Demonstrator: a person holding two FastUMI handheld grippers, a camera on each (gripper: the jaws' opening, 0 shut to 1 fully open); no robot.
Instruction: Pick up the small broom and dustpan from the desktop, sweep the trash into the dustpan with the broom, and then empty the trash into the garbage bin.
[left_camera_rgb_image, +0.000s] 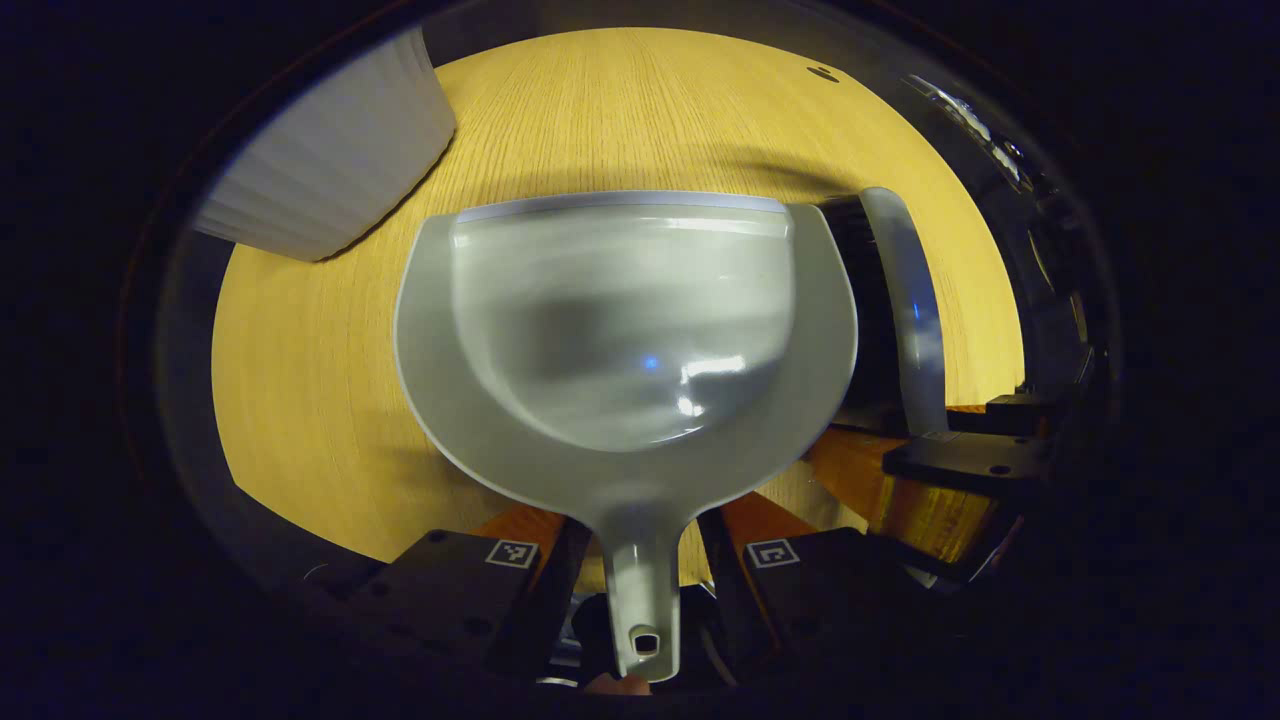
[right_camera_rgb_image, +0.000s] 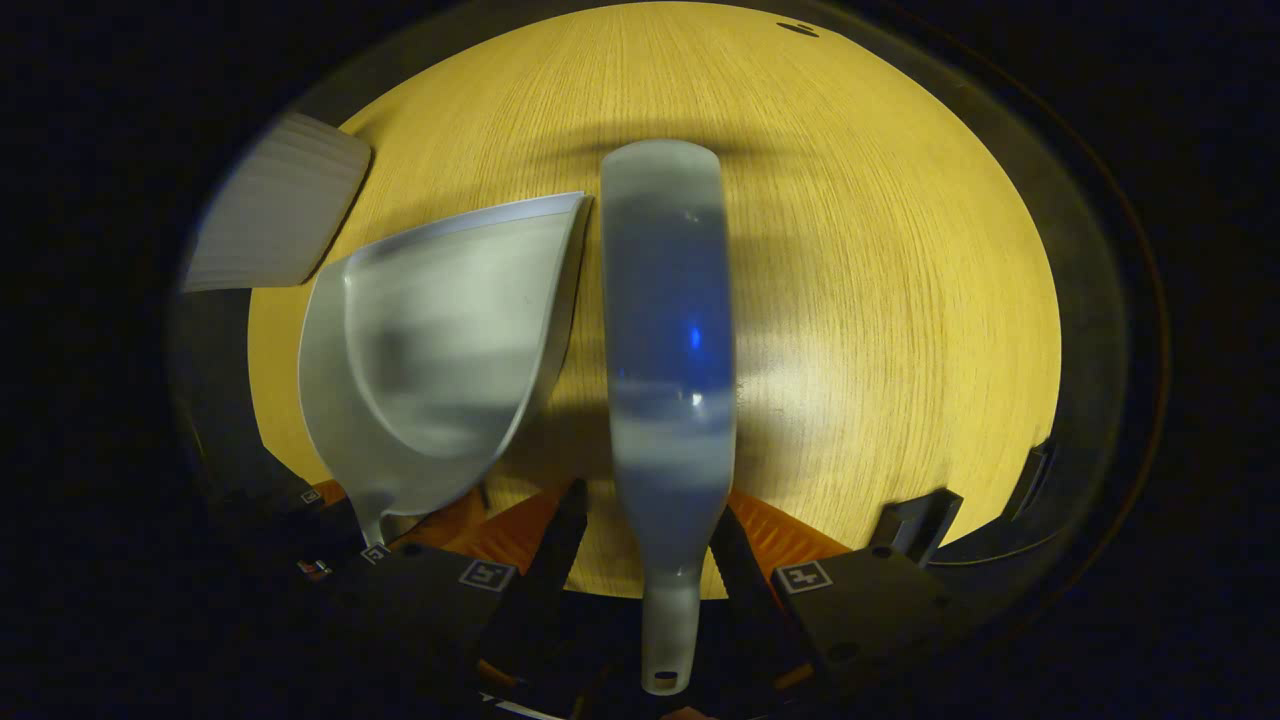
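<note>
A wooden desk (left_camera_rgb_image: 300, 400) spreads under both grippers, with a pale ribbed bin (left_camera_rgb_image: 330, 170) at its far left corner. The pickup looks done: the left gripper (left_camera_rgb_image: 640, 560) is clamped on the handle of a grey, glossy, scoop-shaped dustpan (left_camera_rgb_image: 620, 320), held over the desk and seemingly empty. The right gripper (right_camera_rgb_image: 645, 560) is clamped on the handle of the broom (right_camera_rgb_image: 665, 330), a long pale back just beside the pan. No trash is visible, so sweeping and emptying appear still ahead.
</note>
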